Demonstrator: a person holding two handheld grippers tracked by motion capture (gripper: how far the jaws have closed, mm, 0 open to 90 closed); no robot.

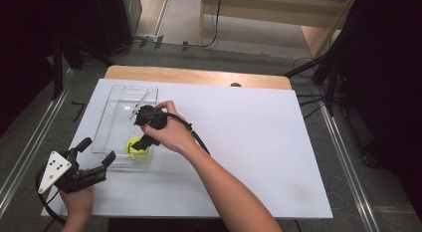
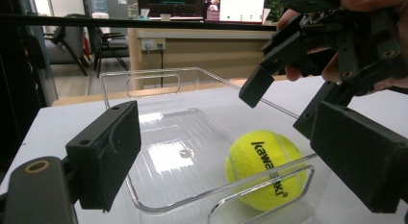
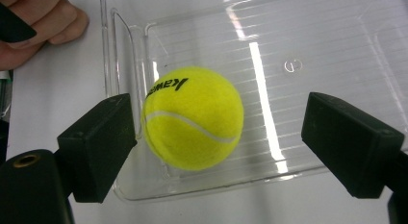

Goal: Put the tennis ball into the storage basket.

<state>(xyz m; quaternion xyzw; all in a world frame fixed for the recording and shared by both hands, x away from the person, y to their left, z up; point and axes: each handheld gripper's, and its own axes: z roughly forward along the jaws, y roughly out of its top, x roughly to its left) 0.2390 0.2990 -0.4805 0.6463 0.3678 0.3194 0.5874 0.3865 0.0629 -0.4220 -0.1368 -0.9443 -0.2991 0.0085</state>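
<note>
Both grippers are black; the left gripper [image 1: 97, 153] bears a grey three-cornered plate [image 1: 53, 171] with dark holes, and black cables [image 1: 198, 140] trail behind the right gripper [image 1: 140, 146].

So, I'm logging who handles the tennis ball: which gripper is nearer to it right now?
The right. The right gripper hangs directly over the tennis ball in the clear tray, jaws open around it. The left gripper stays outside the tray's near end, open, beside the ball.

A white board [image 1: 259, 142] is lying over a wooden tabletop [image 1: 199, 75]; grey carpet [image 1: 30, 137] is surrounding it, with metal rails [image 1: 27, 152] running along both sides; a pale wooden cabinet [image 1: 278, 13] is standing beyond; chairs [image 2: 103, 39] and lit monitors [image 2: 202, 5] are showing farther back.
</note>
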